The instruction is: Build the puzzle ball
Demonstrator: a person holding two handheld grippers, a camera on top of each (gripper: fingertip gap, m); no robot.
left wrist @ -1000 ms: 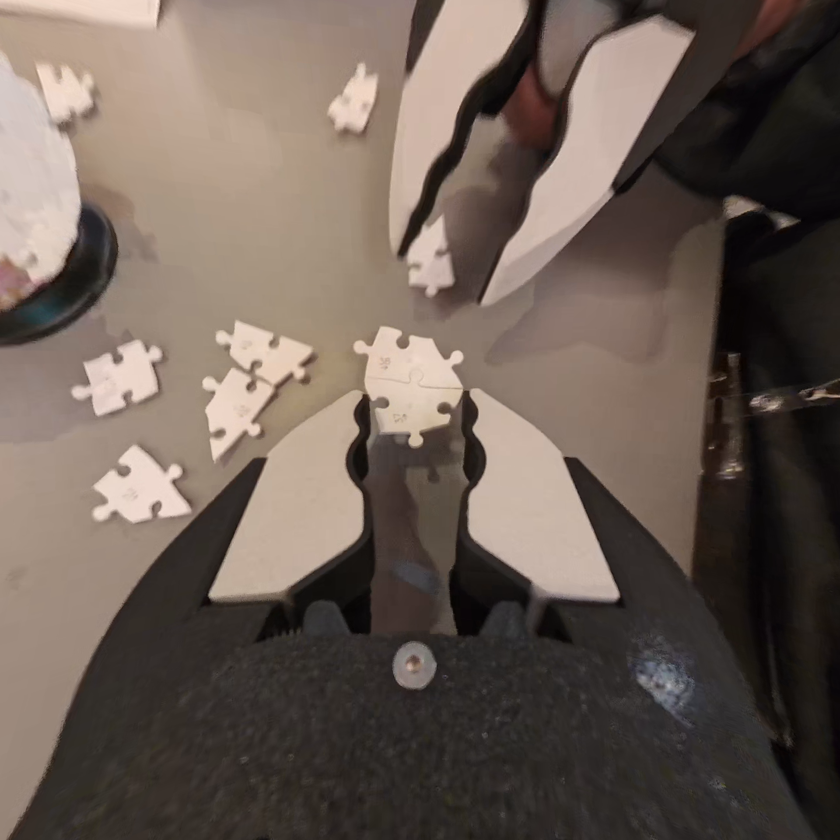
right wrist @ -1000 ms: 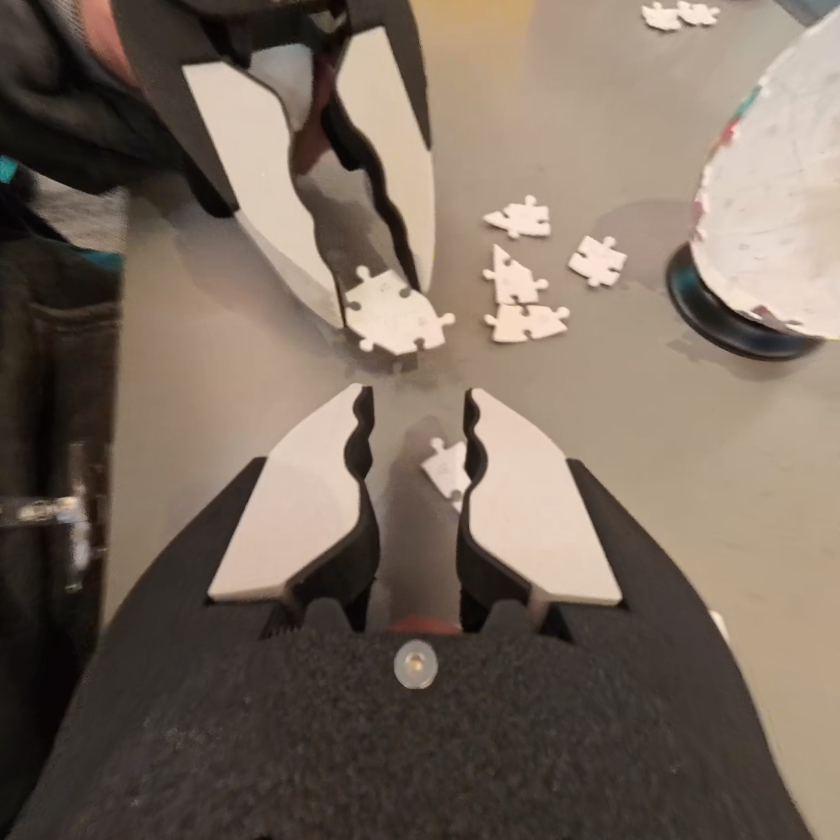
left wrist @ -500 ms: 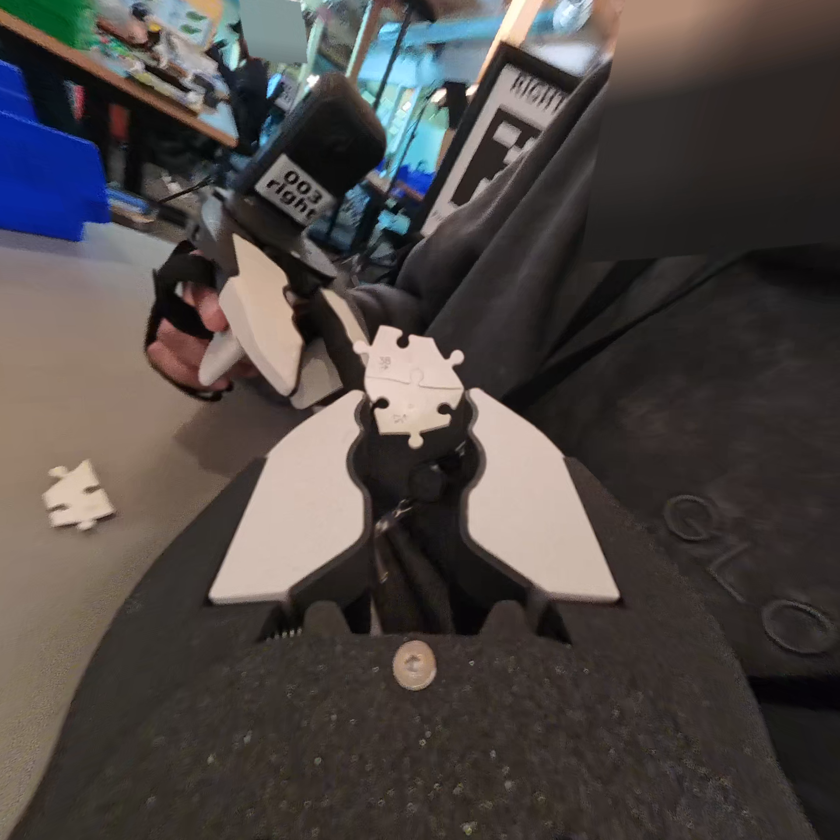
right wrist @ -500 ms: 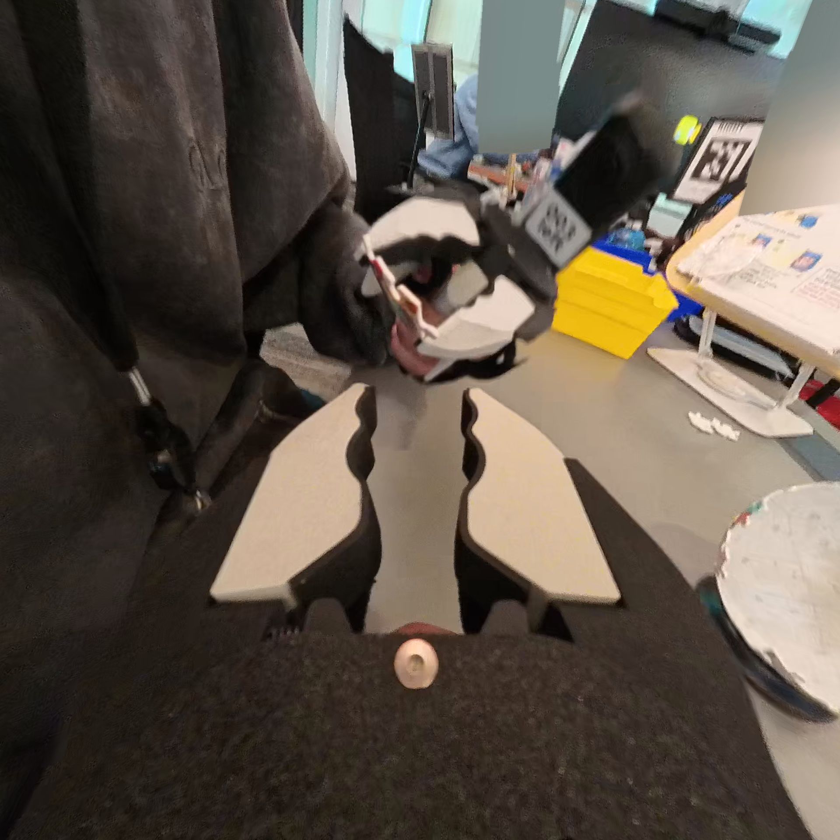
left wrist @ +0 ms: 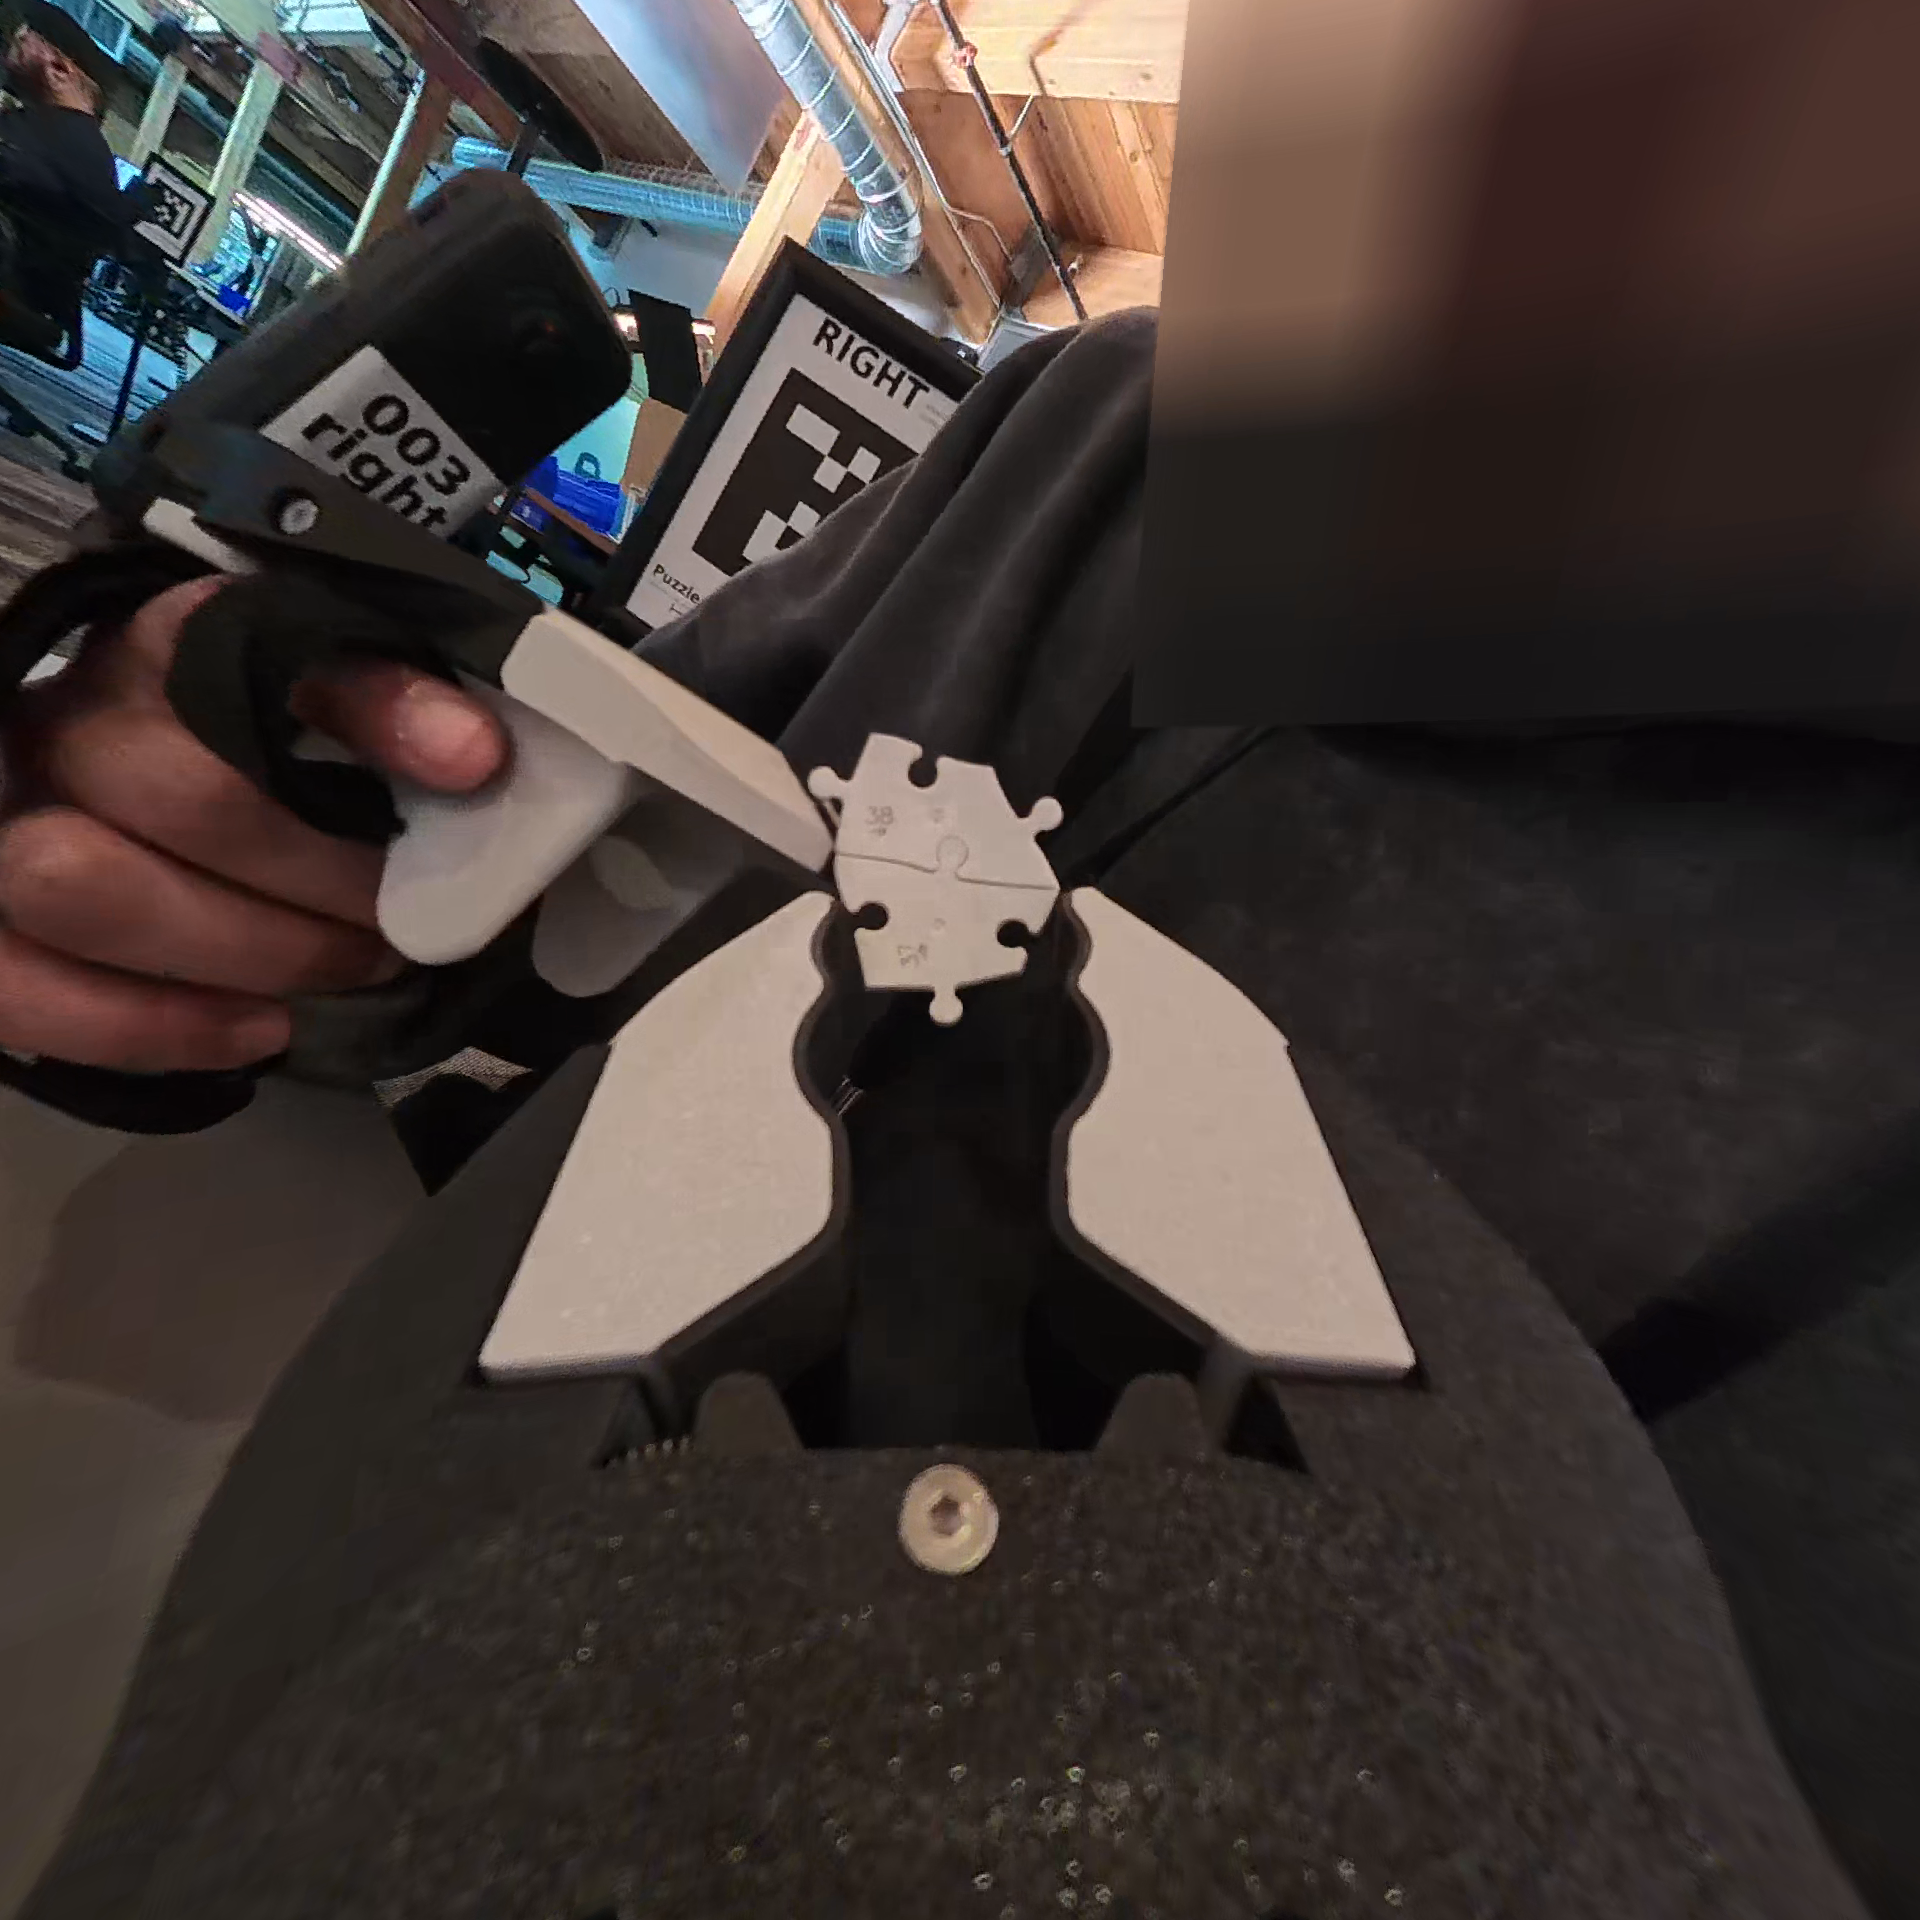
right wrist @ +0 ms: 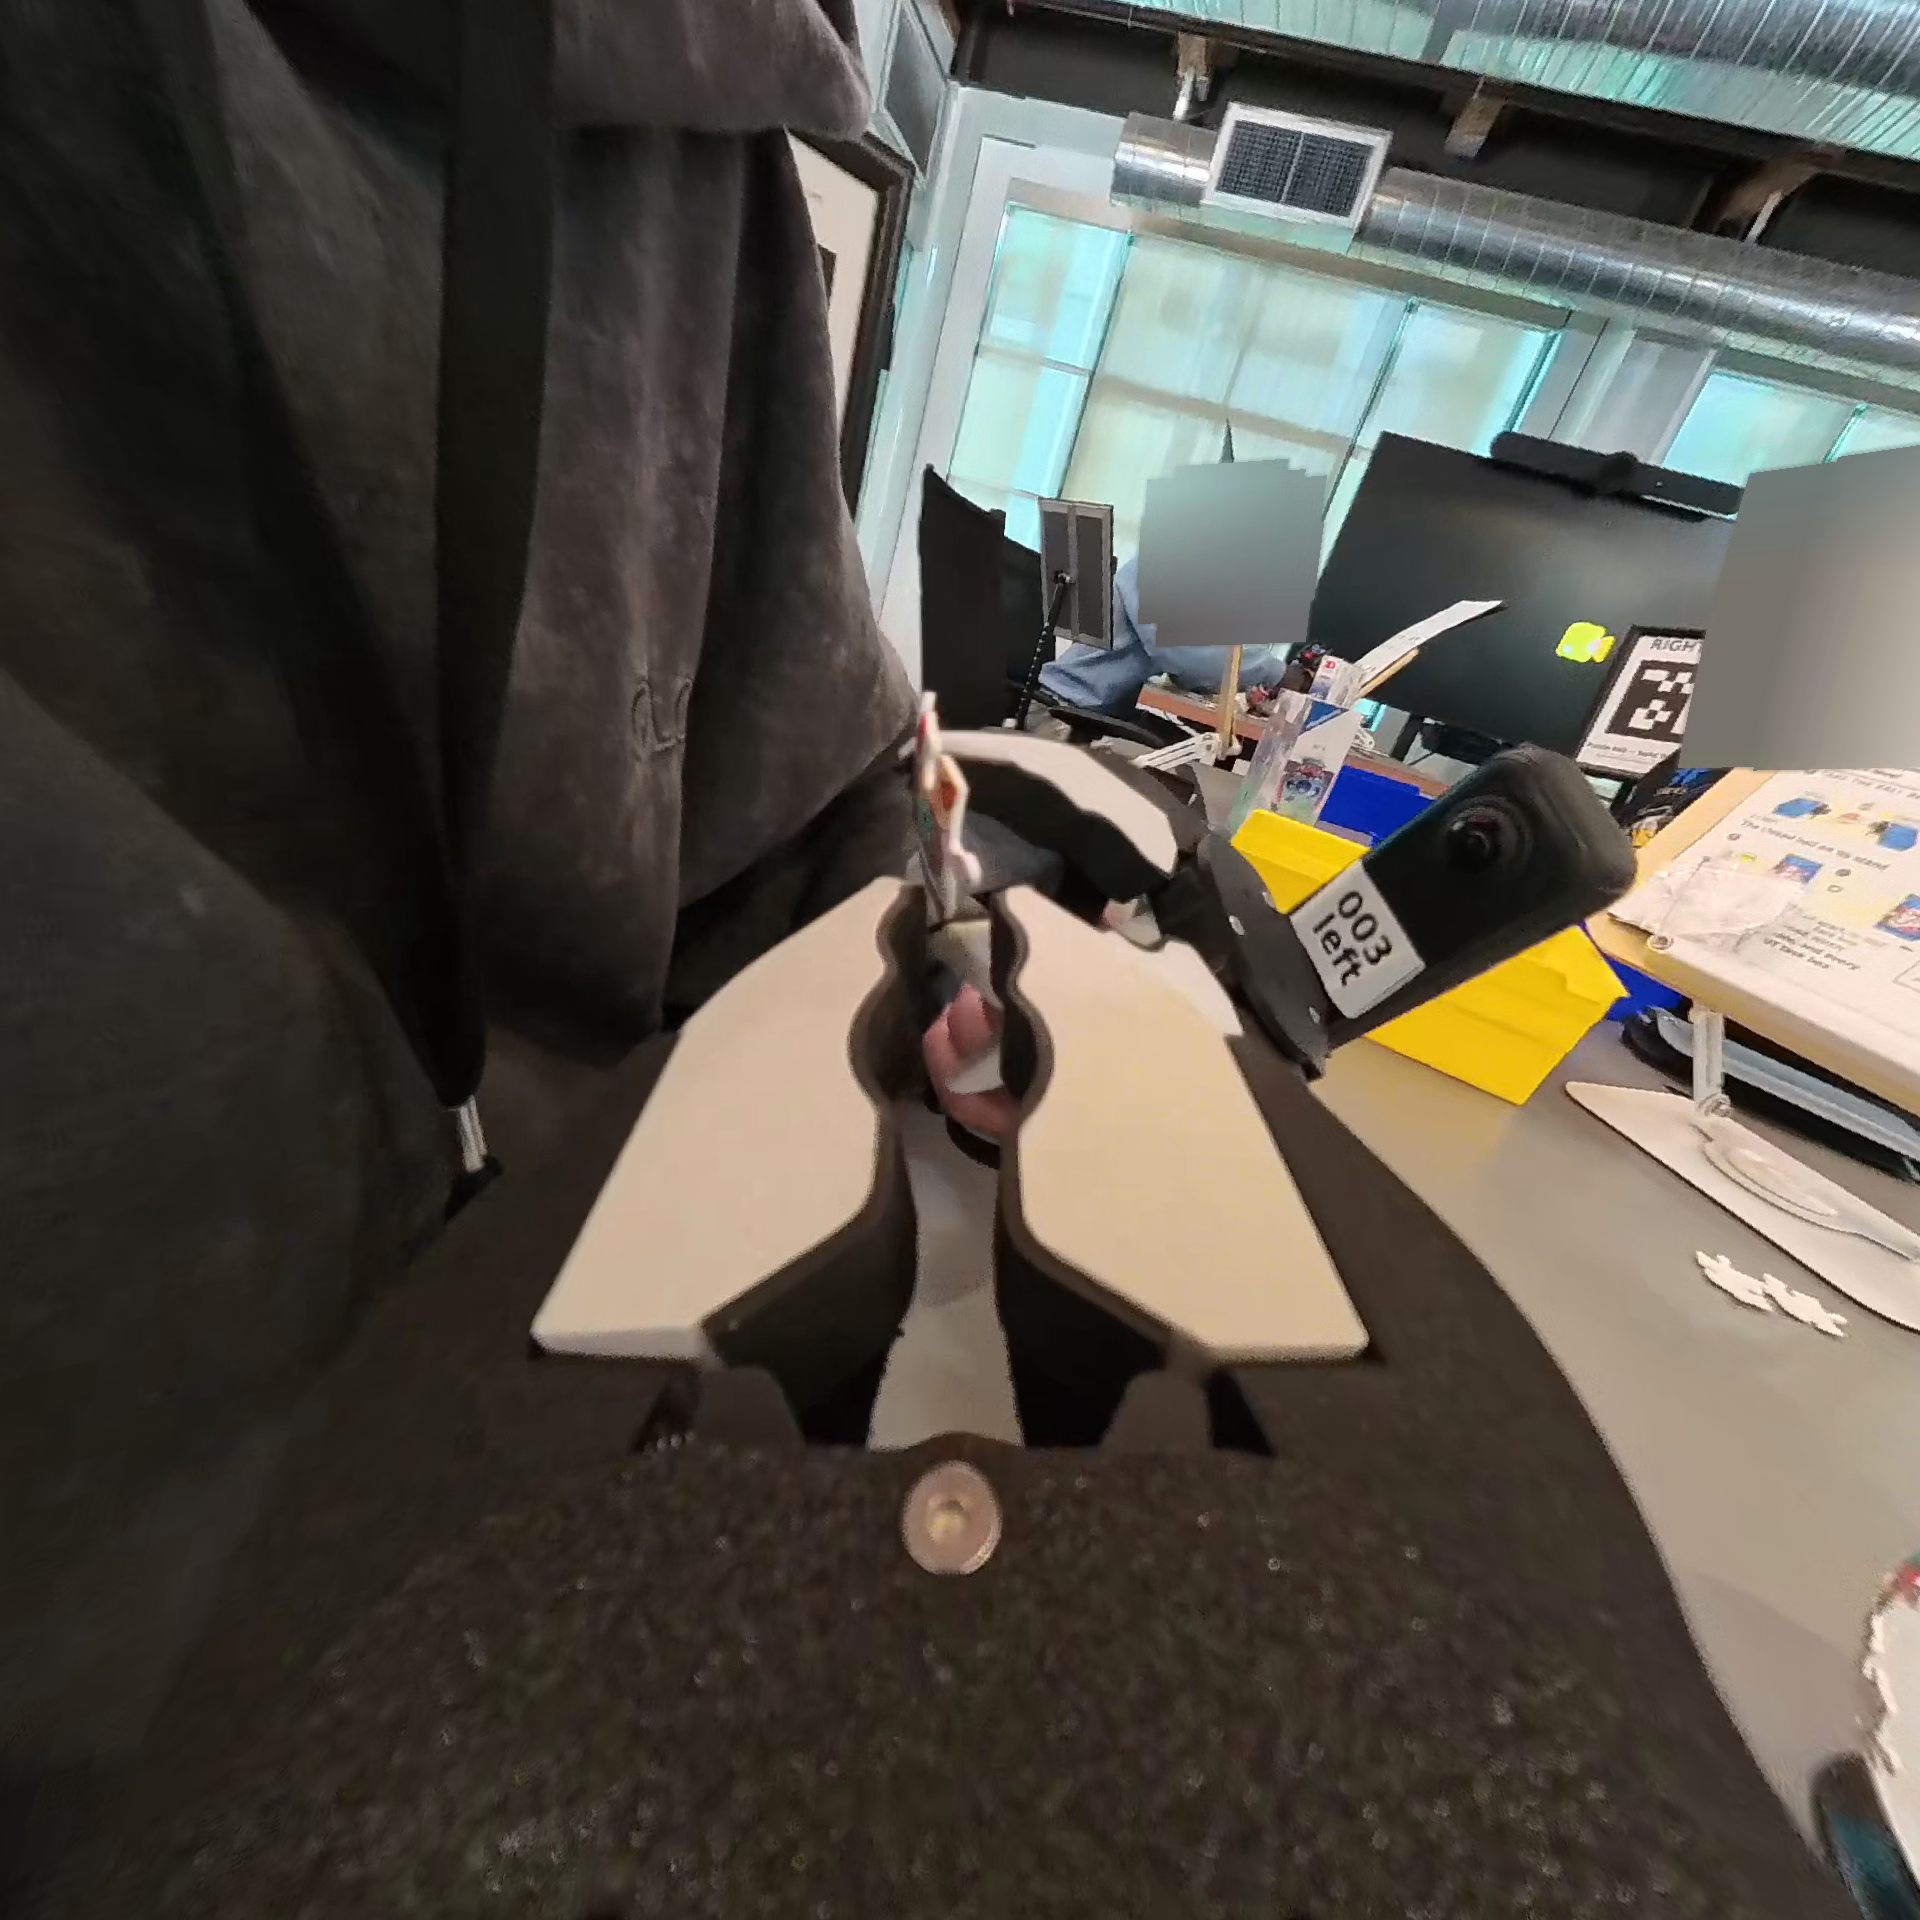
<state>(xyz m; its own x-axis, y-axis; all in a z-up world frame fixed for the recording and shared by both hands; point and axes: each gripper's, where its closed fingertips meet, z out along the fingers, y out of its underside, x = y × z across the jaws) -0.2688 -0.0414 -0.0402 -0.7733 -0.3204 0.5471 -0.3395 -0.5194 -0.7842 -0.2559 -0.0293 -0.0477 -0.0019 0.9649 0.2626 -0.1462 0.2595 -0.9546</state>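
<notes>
The left tool (left wrist: 945,914) grips the joined pair of puzzle pieces (left wrist: 940,883) by its lower piece, lifted clear of the tabletop (right wrist: 1558,1299), probably so the right tool (right wrist: 951,925) can pinch its 9 o'clock edge. The right tool's fingers are narrowed around that edge; whether they clamp it I cannot tell. Only the right wrist view shows the pair's coloured face, the loose pieces (right wrist: 1766,1288) at 3 o'clock and the ball (right wrist: 1896,1662) at 4.

Both wrist views face each other closely, sharing the joined puzzle pieces (left wrist: 943,885).
</notes>
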